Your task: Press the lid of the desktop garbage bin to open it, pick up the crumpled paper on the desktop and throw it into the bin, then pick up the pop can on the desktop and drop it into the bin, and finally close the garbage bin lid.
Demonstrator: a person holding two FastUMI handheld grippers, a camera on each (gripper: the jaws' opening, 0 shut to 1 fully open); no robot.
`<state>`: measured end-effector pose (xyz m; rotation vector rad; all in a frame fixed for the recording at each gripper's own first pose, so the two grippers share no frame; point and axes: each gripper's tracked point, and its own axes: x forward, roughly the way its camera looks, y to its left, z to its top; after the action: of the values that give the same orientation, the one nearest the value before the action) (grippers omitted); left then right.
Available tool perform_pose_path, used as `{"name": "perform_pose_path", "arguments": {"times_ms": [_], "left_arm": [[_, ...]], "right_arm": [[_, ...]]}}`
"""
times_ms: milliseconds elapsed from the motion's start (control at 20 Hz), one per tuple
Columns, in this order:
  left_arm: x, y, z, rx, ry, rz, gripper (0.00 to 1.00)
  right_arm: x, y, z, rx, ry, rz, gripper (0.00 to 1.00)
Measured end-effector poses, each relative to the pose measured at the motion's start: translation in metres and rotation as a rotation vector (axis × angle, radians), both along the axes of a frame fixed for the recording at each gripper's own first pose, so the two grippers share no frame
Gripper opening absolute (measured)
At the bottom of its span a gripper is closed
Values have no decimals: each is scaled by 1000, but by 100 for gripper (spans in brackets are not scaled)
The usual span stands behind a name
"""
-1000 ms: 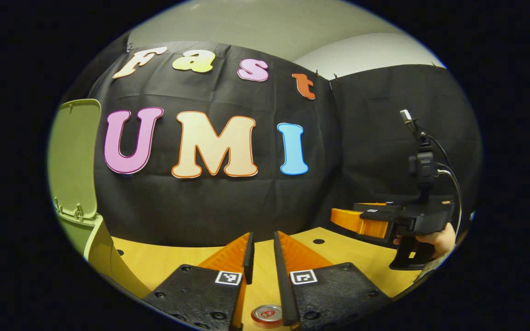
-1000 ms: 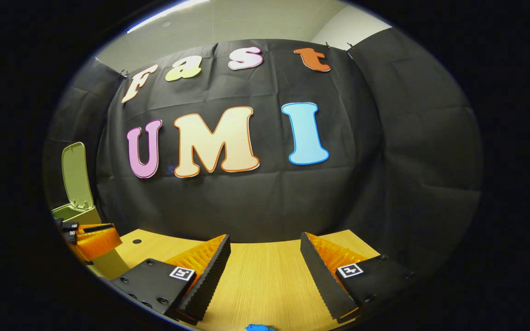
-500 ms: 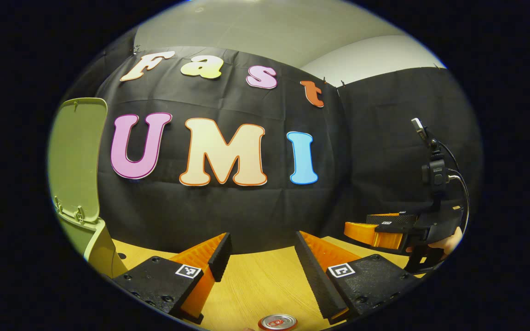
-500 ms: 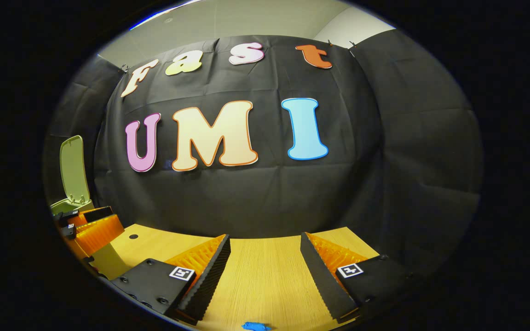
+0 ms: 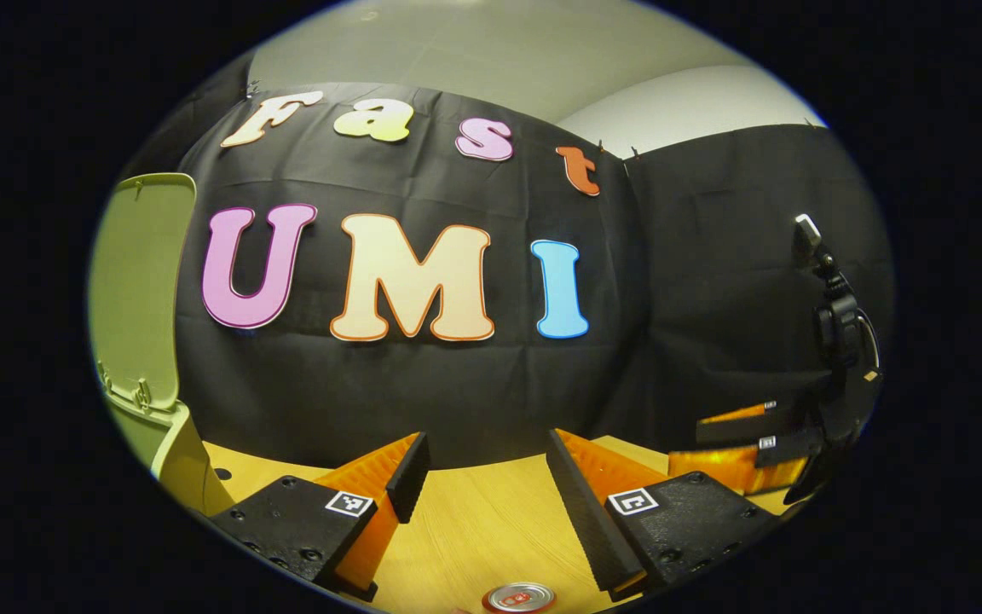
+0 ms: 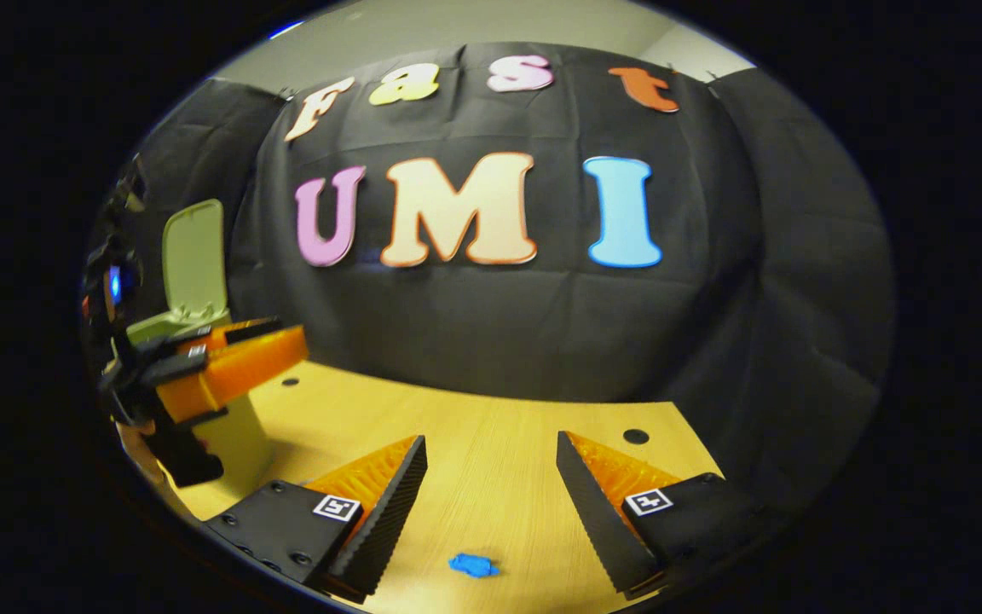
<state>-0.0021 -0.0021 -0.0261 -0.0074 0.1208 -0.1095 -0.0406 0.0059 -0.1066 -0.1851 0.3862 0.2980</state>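
1 garbage bin (image 6: 227, 426) stands at the worktop's (image 6: 491, 452) left end, its lid (image 6: 193, 256) raised upright: step 1 judged done. 1 pop can (image 5: 518, 598) stands upright on the worktop just below the left tongs (image 5: 481, 477), top rim visible; not yet binned. 1 small blue scrap (image 6: 473, 564), possibly the crumpled paper though too small to confirm, lies on the worktop between the fingers of the right tongs (image 6: 491, 482). Both tongs stand wide apart, holding nothing. Remaining, by judgement: paper, can, lid closure. Count: 1 bin, 1 can, 1 scrap, 2 tongs.
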Motion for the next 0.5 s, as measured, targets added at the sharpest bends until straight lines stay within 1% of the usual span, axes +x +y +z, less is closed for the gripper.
{"name": "perform_pose_path", "arguments": {"times_ms": [100, 300, 350, 500], "left_arm": [[-1, 1, 2, -15, 1, 4, 84], [-2, 2, 4, -32, -3, 5, 84], [-3, 3, 5, -33, -6, 5, 84], [-1, 5, 6, -38, -10, 9, 84]], "right_arm": [[-6, -3, -26, -63, 70, 5, 98], [-6, -11, -70, -193, 177, -3, 100], [-5, -14, -82, -205, 212, -3, 99], [-8, -11, -118, -189, 327, 11, 99]]}}
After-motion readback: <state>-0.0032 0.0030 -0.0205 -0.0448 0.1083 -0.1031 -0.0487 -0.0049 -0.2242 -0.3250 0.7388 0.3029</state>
